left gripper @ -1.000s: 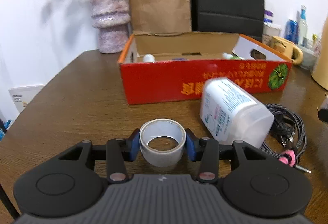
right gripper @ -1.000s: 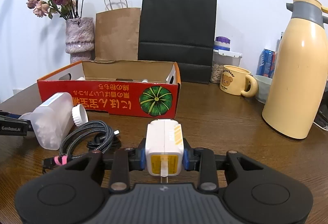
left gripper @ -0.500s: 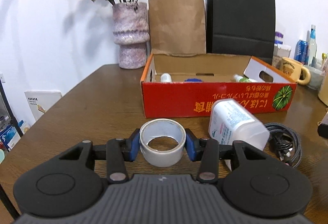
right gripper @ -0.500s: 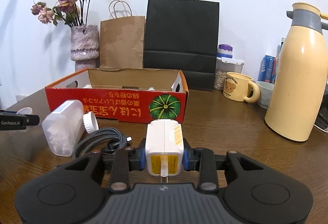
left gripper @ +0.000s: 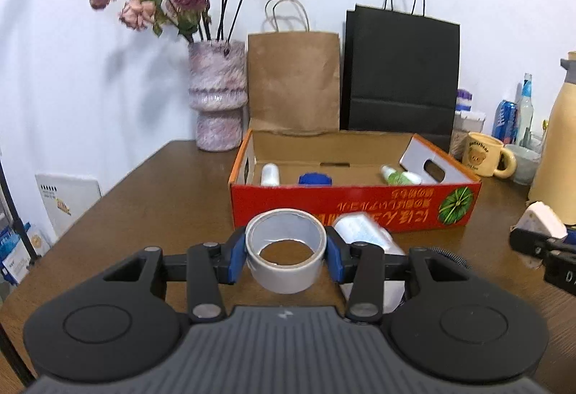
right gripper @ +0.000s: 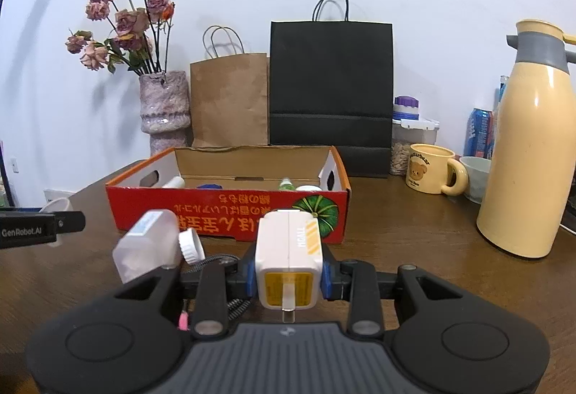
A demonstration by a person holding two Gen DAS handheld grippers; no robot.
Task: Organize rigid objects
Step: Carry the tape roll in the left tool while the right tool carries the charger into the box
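My left gripper [left gripper: 286, 255] is shut on a roll of grey tape [left gripper: 286, 250], held above the brown table in front of the red cardboard box [left gripper: 354, 206]. My right gripper [right gripper: 288, 273] is shut on a white and yellow charger block [right gripper: 288, 259], also raised before the box [right gripper: 230, 217]. Inside the box lie a small white bottle [left gripper: 270, 174], a blue lid [left gripper: 315, 178] and a green-labelled bottle [left gripper: 399, 176]. A translucent white bottle [right gripper: 147, 244] lies on its side on the table, beside a coiled braided cable [right gripper: 216, 259]. The right gripper with its charger block shows at the left wrist view's right edge [left gripper: 540, 239].
Behind the box stand a vase of dried roses [left gripper: 217, 98], a brown paper bag [left gripper: 293, 80] and a black paper bag [left gripper: 401, 73]. To the right are a yellow bear mug [right gripper: 430, 174], a cream thermos jug [right gripper: 529, 142], a jar, cans and a bowl [right gripper: 477, 172].
Both grippers have risen with their loads; the left one also drew back, so the box interior and the vase's flowers now show. Grips are unchanged.
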